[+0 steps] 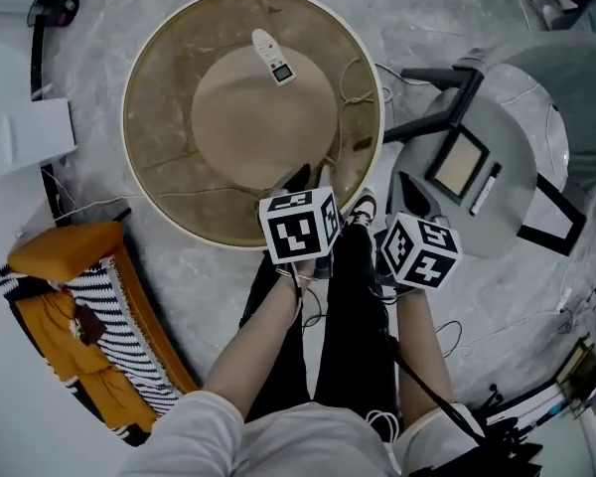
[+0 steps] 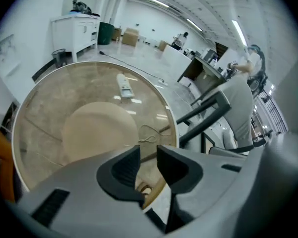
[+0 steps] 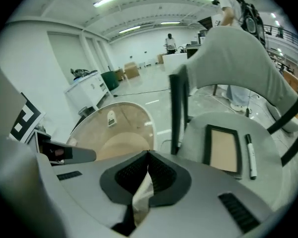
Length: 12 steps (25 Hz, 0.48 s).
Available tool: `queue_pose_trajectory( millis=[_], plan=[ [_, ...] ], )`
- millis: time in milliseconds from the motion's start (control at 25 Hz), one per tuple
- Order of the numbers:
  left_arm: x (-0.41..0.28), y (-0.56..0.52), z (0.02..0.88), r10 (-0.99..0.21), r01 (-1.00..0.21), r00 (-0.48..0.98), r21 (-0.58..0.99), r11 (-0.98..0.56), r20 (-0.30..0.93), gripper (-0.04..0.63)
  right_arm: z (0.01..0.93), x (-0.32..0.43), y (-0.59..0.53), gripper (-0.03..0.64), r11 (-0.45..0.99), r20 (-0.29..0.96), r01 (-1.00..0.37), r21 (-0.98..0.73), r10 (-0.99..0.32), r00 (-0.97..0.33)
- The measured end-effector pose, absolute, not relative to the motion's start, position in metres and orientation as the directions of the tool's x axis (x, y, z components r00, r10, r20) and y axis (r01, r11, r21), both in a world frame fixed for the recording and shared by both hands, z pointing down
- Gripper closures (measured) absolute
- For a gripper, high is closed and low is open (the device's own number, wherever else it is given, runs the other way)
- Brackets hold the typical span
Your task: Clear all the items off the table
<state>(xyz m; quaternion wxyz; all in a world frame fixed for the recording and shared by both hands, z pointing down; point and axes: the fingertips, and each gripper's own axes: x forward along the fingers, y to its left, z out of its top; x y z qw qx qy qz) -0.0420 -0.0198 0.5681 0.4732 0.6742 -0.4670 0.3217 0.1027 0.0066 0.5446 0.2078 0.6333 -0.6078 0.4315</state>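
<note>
A white handheld device [image 1: 274,57] with a small screen lies on the far part of the round glass table [image 1: 159,157]; it also shows as the white device [image 2: 124,86] and again as the device [image 3: 110,118]. A thin string [image 2: 149,133] lies near the table's right rim. My left gripper [image 1: 300,179] hovers over the table's near edge. In its own view the left gripper [image 2: 148,155] is open, with nothing between the jaws. My right gripper [image 3: 149,153] is shut on a pale paper scrap [image 3: 141,195] and is held between table and chair.
A grey chair [image 1: 536,87] stands right of the table; on its seat lie a small framed board [image 1: 458,164] and a black marker [image 1: 485,189]. An orange and striped cloth bundle [image 1: 79,316] lies at the lower left. Cables run over the marble floor.
</note>
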Motion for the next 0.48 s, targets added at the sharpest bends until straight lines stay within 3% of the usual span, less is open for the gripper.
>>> queue_pose_trajectory(
  millis=[280, 480],
  plan=[
    [-0.18, -0.033, 0.554, -0.401, -0.946, 0.262, 0.316, 0.073, 0.878, 0.485, 0.528, -0.033, -0.036, 0.594, 0.028, 0.785, -0.96, -0.278, -0.57, -0.244],
    [-0.222, -0.028, 0.553, -0.413, -0.942, 0.234, 0.31, 0.128, 0.88, 0.521, 0.525, -0.075, -0.045, 0.593, 0.092, 0.788, -0.96, -0.264, -0.553, -0.27]
  ],
)
